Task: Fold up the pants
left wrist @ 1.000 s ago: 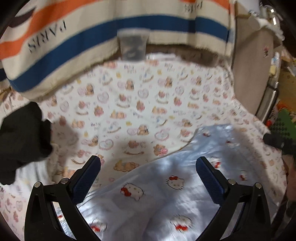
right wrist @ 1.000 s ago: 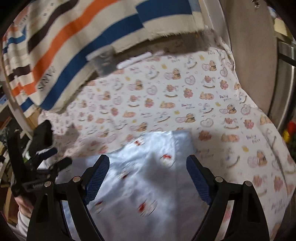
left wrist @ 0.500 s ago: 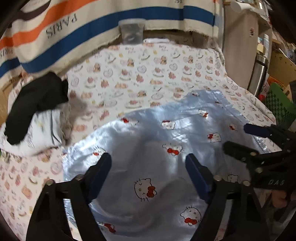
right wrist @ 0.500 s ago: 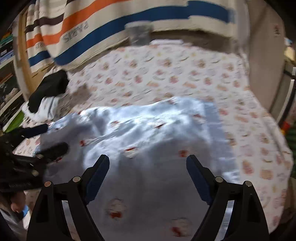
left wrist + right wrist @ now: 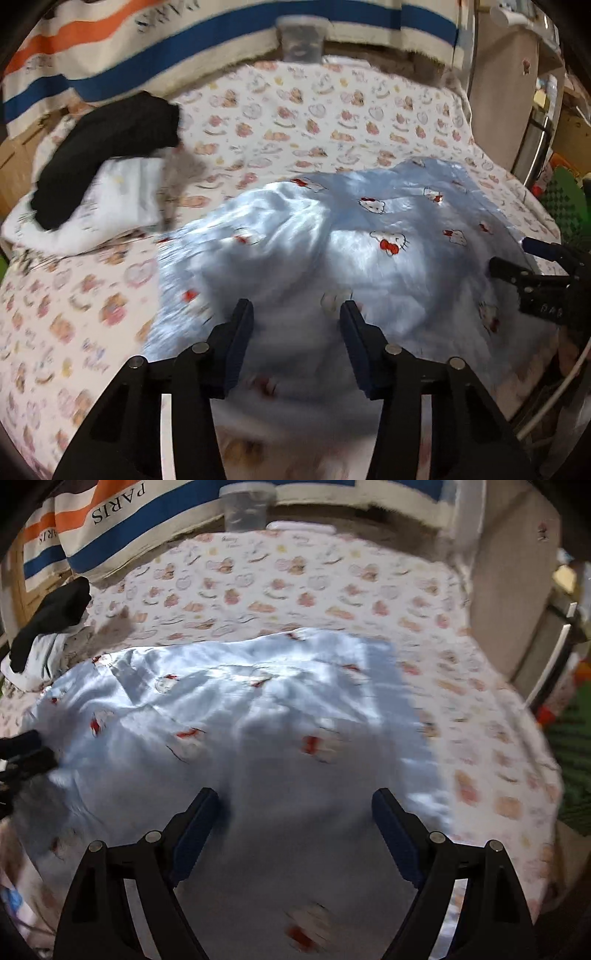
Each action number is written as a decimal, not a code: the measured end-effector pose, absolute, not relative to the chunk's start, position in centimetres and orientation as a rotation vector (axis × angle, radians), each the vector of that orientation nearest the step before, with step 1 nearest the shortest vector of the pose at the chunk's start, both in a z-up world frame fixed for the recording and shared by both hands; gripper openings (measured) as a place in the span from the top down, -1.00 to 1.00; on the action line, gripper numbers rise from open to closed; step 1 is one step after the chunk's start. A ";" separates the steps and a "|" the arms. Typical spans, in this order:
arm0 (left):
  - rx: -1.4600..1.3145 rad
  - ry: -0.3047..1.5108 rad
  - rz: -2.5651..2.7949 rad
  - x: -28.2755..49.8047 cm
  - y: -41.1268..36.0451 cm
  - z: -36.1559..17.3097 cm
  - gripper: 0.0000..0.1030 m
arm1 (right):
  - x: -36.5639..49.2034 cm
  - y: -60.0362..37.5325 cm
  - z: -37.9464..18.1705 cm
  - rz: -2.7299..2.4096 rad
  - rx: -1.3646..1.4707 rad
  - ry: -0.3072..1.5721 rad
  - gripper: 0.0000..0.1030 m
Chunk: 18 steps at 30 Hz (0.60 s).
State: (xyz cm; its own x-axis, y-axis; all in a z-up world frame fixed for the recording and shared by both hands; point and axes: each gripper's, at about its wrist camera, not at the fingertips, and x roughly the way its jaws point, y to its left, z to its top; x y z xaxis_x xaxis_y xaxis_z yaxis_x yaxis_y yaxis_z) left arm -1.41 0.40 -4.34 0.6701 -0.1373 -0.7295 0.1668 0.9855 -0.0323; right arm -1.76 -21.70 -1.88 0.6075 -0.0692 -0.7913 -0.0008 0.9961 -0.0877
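Observation:
Pale blue satin pants (image 5: 369, 266) printed with cat faces and red bows lie rumpled across the patterned bed sheet (image 5: 295, 122). My left gripper (image 5: 297, 325) hangs low over their near edge. Its jaws are closing and stand about half apart, with blue cloth bunched between them, and the pads do not visibly press on it. My right gripper (image 5: 295, 812) stands wide open over the pants (image 5: 240, 720) near their right part, holding nothing. Each gripper shows in the other's view, the right gripper (image 5: 535, 277) at the right edge and the left gripper (image 5: 26, 753) at the left edge.
A black garment (image 5: 110, 147) lies on a pile of white folded clothes (image 5: 122, 192) at the left. A striped PARIS blanket (image 5: 147, 48) and a clear plastic tub (image 5: 301, 37) stand at the back. Right of the bed are a cabinet (image 5: 498, 92) and a green basket (image 5: 569, 199).
Both grippers have drawn back toward the near edge of the pants and dropped lower. The left jaws have narrowed from wide open to about half. The right jaws have kept their width.

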 end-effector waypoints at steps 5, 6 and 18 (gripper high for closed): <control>-0.031 0.786 -0.075 -3.9 3.9 -3.2 -0.39 | -4.2 -21.2 0.6 0.007 -0.063 0.840 -0.68; -0.054 0.783 -0.051 -4.3 4.7 -3.1 -0.43 | -4.4 -20.7 0.8 0.016 -0.073 0.830 -0.68; -0.249 0.871 -0.032 -4.6 9.6 -6.7 -0.53 | -3.0 -17.0 0.3 0.122 -0.024 0.830 -0.68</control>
